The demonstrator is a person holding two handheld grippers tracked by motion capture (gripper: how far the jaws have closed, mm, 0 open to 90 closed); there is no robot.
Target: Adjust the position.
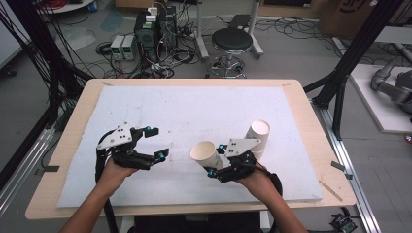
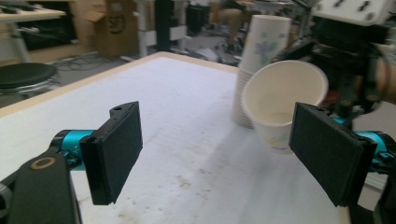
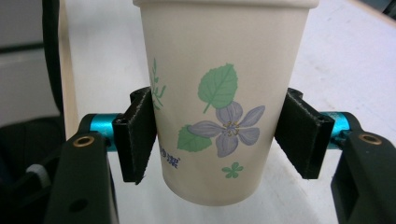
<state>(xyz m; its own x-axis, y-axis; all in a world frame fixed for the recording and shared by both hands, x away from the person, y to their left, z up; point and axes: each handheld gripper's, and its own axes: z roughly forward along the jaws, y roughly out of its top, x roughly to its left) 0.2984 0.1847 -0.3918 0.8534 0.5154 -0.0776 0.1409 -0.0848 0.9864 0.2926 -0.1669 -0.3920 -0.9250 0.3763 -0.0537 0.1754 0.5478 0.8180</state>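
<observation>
A pale wooden table point(image 1: 73, 126) carries a white foam board point(image 1: 160, 111) that covers most of its top. A person's forearms come in from the near edge, each hand holding a two-jaw gripper.

Toward the right of the board stands a stack of paper cups point(image 1: 257, 136), nested and upright, printed with green leaves and a violet flower. Just in front of it, the right gripper point(image 1: 219, 160) holds a single paper cup point(image 1: 206, 154) tilted so its open mouth faces left and slightly up. In the right gripper view the two black pads sit against the cup's sides point(image 3: 224, 121), one on each side; the grip looks light, not squeezing the wall in.

The left gripper point(image 1: 158, 143) hovers over the left half of the board, well apart from the cup. Its jaws stand wide apart with nothing between them, pointing toward the cup's mouth.

Judged from this, one cup has been taken off the stack and is being presented to the other hand. The next move likely calls for the left gripper to come across and close gently on the cup's rim or wall without crushing it.
</observation>
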